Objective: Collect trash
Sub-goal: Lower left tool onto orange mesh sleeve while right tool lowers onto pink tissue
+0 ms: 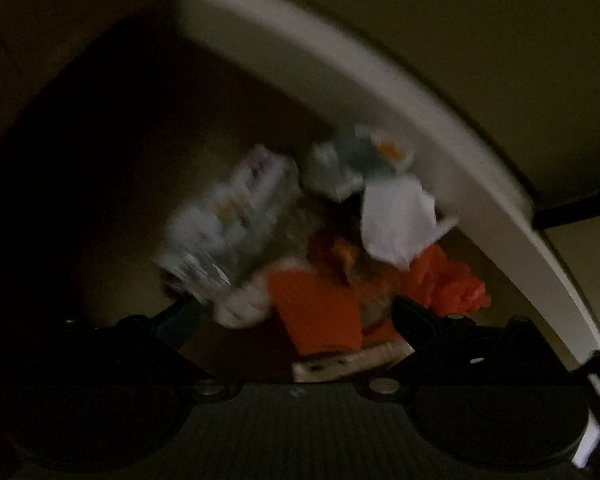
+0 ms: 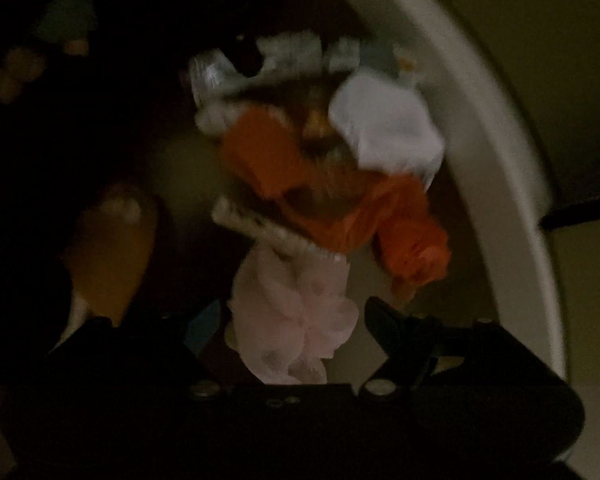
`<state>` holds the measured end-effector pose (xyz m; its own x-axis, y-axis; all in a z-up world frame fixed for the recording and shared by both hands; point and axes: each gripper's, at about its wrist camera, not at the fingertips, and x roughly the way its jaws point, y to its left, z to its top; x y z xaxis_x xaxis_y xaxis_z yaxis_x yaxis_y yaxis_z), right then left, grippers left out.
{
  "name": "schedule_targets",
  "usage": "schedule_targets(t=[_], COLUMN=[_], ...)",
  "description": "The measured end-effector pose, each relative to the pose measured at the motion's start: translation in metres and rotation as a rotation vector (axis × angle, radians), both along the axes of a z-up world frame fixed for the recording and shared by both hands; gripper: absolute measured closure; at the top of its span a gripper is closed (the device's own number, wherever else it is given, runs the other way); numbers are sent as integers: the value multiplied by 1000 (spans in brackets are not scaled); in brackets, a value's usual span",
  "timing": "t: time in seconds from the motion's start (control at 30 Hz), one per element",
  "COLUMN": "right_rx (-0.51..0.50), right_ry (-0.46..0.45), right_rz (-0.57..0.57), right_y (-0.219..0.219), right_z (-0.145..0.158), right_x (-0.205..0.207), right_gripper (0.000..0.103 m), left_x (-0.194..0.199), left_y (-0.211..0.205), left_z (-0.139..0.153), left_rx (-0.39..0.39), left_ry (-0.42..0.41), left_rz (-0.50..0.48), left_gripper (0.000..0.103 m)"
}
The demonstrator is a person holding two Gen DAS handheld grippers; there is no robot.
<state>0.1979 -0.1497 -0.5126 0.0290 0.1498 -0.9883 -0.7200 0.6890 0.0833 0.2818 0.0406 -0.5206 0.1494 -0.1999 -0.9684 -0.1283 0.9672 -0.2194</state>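
Note:
Both views are dark and blurred. A heap of trash lies inside a bin with a white rim (image 1: 440, 120): an orange carton piece (image 1: 316, 312), orange plastic (image 1: 456, 276), white paper (image 1: 396, 216) and a silvery printed wrapper (image 1: 228, 216). My left gripper (image 1: 296, 312) is open just above the heap, fingers either side of the orange carton. My right gripper (image 2: 292, 320) is open with a pale pink crumpled tissue (image 2: 296, 312) between its fingers; I cannot tell whether it touches them. The orange pieces (image 2: 260, 152), white paper (image 2: 384, 132) and white rim (image 2: 500, 160) show beyond it.
The left gripper's dark finger (image 2: 244, 52) reaches into the top of the right wrist view. A blurred yellowish shape (image 2: 108, 248) lies at the left of that view. A dark bar (image 1: 580, 204) crosses outside the rim at the right.

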Motion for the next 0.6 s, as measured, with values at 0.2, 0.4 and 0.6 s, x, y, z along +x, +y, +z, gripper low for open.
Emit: schedule_targets(t=[0.2, 0.4, 0.6], right_rx=[-54, -36, 4], right_ry=[78, 112, 82], right_rz=[-50, -131, -111], right_y=[-8, -17, -17], right_z=[-66, -93, -89], right_x=[3, 8, 7], right_gripper=[24, 26, 29], left_x=[10, 6, 2], left_y=[-16, -22, -16], left_z=[-75, -112, -108], left_rx=[-15, -68, -114], left_ry=[94, 202, 204], left_rz=[6, 19, 34], left_gripper=[1, 42, 74])
